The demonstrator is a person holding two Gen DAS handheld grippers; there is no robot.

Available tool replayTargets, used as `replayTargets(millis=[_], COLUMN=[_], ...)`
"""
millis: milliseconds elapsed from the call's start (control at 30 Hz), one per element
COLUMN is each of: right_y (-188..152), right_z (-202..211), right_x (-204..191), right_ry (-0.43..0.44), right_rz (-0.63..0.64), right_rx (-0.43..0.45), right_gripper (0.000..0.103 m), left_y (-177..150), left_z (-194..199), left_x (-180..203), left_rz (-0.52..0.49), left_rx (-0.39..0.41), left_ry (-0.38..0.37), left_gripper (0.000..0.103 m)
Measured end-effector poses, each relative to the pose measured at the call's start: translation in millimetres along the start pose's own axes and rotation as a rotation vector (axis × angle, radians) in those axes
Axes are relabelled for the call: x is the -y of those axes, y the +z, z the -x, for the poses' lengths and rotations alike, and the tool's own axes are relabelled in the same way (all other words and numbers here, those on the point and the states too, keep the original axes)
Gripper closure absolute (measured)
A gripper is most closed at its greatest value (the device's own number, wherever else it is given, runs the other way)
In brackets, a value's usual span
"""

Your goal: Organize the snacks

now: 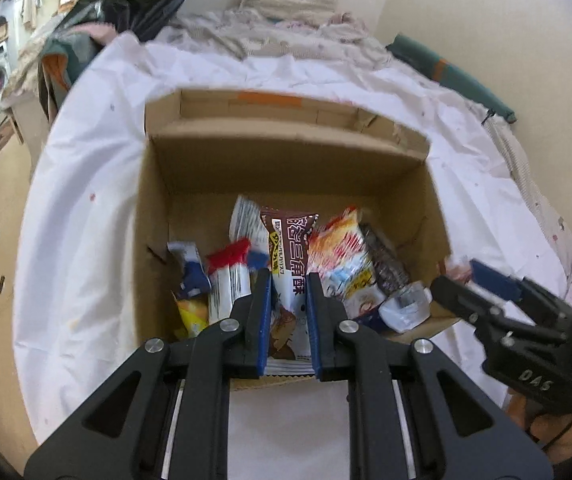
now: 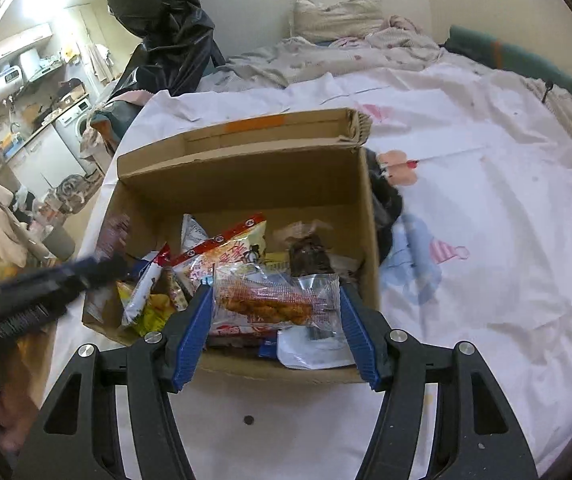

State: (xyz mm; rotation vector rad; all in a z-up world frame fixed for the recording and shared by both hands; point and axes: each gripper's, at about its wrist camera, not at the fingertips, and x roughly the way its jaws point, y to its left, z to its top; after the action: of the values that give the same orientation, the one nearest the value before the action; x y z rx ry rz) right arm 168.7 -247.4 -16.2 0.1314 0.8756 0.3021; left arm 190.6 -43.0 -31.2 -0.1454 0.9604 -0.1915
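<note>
Snack packets sit between both sets of jaws. My left hand-held gripper (image 1: pixel 287 280) is pinched narrow on a flat brown packet (image 1: pixel 287 240), taken across its width near the lower end, so most of its length stands out ahead over the cardboard box (image 1: pixel 286 152). It looks light, thin and crinkly; held that low it may flop or swing, and the glossy film could slide through the pads.

My right hand-held gripper (image 2: pixel 276 312) is about half open and spans a clear packet of orange twisted snacks (image 2: pixel 270 300) across its long side. The blue fingers (image 2: pixel 194 332) lie against the packet's 2 ends and appear to carry it. The contents look brittle, so I judge a harder squeeze would crush them; the sealed end seams are the safer place to bear on.

Further out, other packets lie loose in the box, which stands on a bed under a white sheet (image 2: pixel 485 280).
</note>
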Motion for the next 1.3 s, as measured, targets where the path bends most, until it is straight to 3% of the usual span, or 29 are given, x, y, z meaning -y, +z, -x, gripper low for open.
replayTargets(millis=[300, 667, 733, 767, 933, 967, 1033, 1300], right_y=[-4, -4, -3, -3, 0, 2, 4, 11], right_z=[-21, -28, -27, -26, -20, -16, -11, 21], right_x=[-11, -7, -7, -5, 3, 5, 6, -5], right_ry=[0.024, 0.049, 0.055, 0.056, 0.095, 0.101, 0.098, 0.081], right_rz=[-0.001, -0.055, -0.063, -0.07, -0.13, -0.141, -0.144, -0.113], right_rx=[-0.065, -0.099, -0.095, -0.088, -0.067, -0.051, -0.027, 0.067], right_gripper=[0.036, 0.036, 0.029, 0.028, 0.021, 0.019, 0.01, 0.002], left_y=[-2, -4, -4, -4, -5, -5, -5, -6], left_z=[-19, -18, -18, -18, -12, -10, -2, 47], left_x=[0, 1, 3, 3, 2, 2, 2, -10], left_rz=[0.03, 0.006, -0.005, -0.008, -0.004, -0.002, -0.013, 0.004], left_rx=[-0.067, -0.04, -0.039, -0.04, 0.001, 0.014, 0.055, 0.201], left_ry=[-0.007, 0.039, 0.025, 0.01, 0.034, 0.042, 0.068, 0.095], left_gripper=[0.09, 0.087, 0.086, 0.084, 0.041, 0.038, 0.035, 0.034])
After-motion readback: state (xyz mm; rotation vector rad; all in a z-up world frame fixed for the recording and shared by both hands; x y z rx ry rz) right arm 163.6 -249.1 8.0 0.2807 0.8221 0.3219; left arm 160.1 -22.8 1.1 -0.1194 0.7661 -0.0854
